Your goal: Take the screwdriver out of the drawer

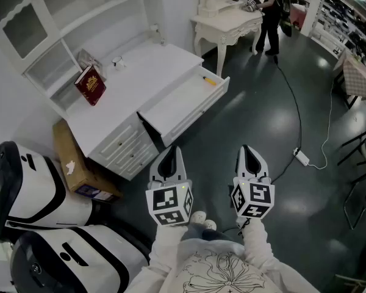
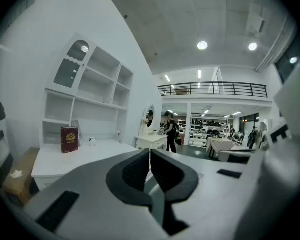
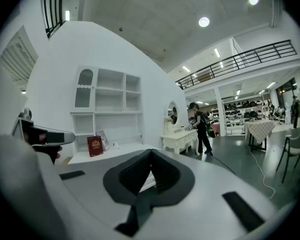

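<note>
A white desk (image 1: 131, 87) with a hutch stands at the upper left, and its top drawer (image 1: 178, 102) is pulled out. A small orange-handled screwdriver (image 1: 209, 81) lies in the drawer's far right corner. My left gripper (image 1: 172, 150) hovers over the dark floor just in front of the drawer, shut and empty. My right gripper (image 1: 246, 150) hangs beside it to the right, also shut and empty. In the left gripper view the gripper (image 2: 150, 152) has its jaws pressed together; the same holds for the gripper (image 3: 151, 155) in the right gripper view. Neither gripper view shows the screwdriver.
A red book (image 1: 90, 85) leans on the desk top. A cardboard box (image 1: 73, 162) and two white machines (image 1: 30, 194) crowd the lower left. A white vanity table (image 1: 227, 24) and a person (image 1: 270, 17) are at the back. A cable with power strip (image 1: 302, 157) crosses the floor.
</note>
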`<state>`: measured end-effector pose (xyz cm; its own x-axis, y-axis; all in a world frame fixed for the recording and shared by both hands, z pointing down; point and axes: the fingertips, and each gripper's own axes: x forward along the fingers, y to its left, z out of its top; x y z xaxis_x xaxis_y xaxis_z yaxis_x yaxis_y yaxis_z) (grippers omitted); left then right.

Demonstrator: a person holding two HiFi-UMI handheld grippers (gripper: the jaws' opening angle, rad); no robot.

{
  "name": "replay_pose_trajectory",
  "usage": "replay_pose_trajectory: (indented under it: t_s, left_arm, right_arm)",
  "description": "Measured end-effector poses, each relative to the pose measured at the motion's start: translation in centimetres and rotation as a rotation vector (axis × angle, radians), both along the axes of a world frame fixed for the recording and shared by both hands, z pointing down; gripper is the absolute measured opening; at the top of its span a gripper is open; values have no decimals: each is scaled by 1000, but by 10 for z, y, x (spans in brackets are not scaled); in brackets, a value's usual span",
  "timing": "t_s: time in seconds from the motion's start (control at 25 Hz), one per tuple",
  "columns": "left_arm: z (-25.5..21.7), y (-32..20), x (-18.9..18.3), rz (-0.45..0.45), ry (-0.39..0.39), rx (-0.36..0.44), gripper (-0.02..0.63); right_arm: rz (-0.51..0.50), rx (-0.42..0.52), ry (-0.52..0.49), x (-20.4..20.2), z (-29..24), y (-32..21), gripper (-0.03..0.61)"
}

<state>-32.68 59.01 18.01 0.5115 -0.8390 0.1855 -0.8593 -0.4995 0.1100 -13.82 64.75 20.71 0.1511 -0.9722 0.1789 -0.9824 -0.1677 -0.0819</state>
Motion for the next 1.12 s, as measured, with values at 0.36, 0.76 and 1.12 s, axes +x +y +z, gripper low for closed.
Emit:
replay_pose_trajectory:
  t_s: [0.36, 0.76, 1.12]
  left_arm:
    - [0, -19, 2, 3, 1, -5, 9]
    - [10, -64, 8, 31, 4, -11, 9]
    - [24, -96, 22, 72, -5, -37, 9]
  right_arm:
    - [11, -4, -4, 4, 0, -16, 3]
    - [55, 9, -17, 12, 7, -54, 3]
    - [71, -12, -26, 15, 21, -80, 3]
